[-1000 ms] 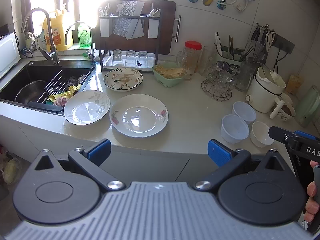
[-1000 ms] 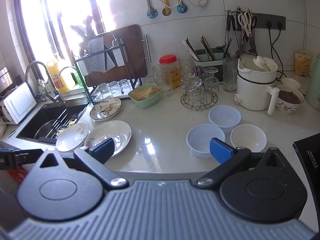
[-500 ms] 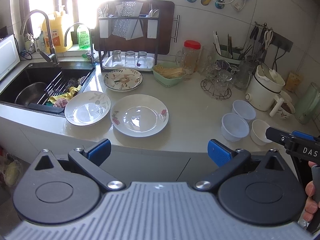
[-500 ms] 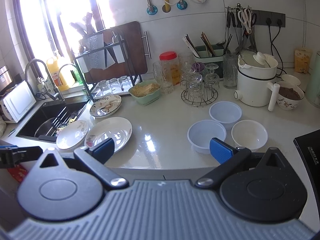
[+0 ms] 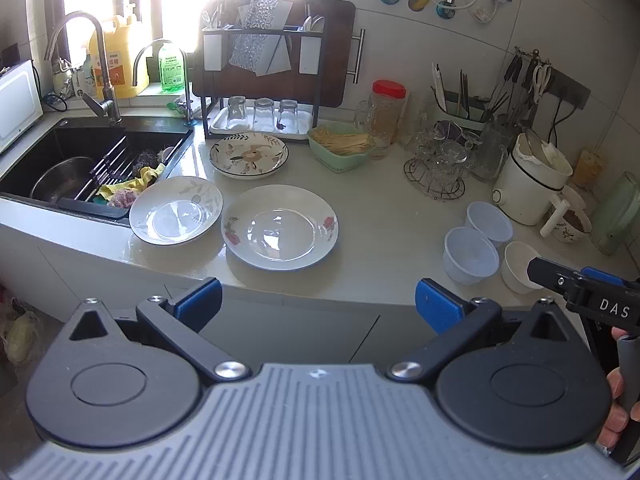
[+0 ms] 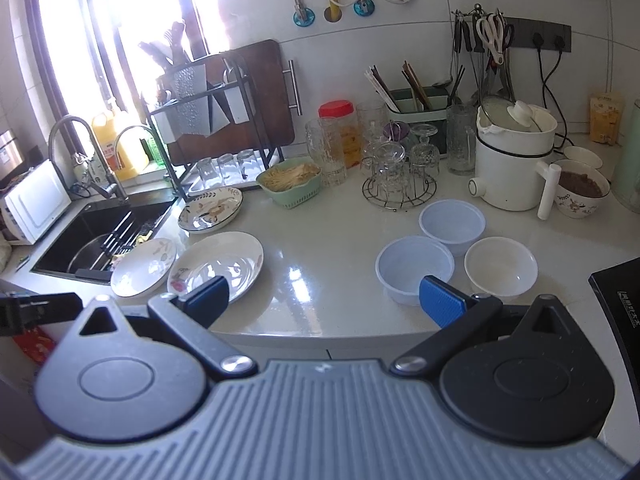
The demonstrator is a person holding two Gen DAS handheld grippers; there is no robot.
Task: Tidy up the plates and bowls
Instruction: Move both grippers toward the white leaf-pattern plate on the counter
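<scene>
Three plates lie on the white counter: a large rose-patterned plate (image 5: 280, 232) (image 6: 216, 266), a leaf-patterned plate (image 5: 176, 210) (image 6: 144, 267) beside the sink, and a floral dark-rimmed plate (image 5: 249, 155) (image 6: 211, 213) behind them. Three bowls sit at the right: two pale blue ones (image 5: 470, 255) (image 5: 489, 222) (image 6: 414, 268) (image 6: 452, 222) and a white one (image 5: 520, 266) (image 6: 501, 266). My left gripper (image 5: 318, 304) is open and empty, held short of the counter's front edge. My right gripper (image 6: 324, 300) is open and empty, in front of the bowls.
A black sink (image 5: 80, 160) with a steel pot lies at the left. A dish rack with glasses (image 5: 260, 112), a green basket (image 5: 338, 148), a glass holder (image 5: 438, 172), a white kettle (image 5: 532, 184) and a patterned bowl of food (image 6: 580, 190) line the back. A black stove (image 6: 618, 300) borders the right.
Both grippers have drifted slightly; the views shifted a little while all plates and bowls stayed put. Both stay open.
</scene>
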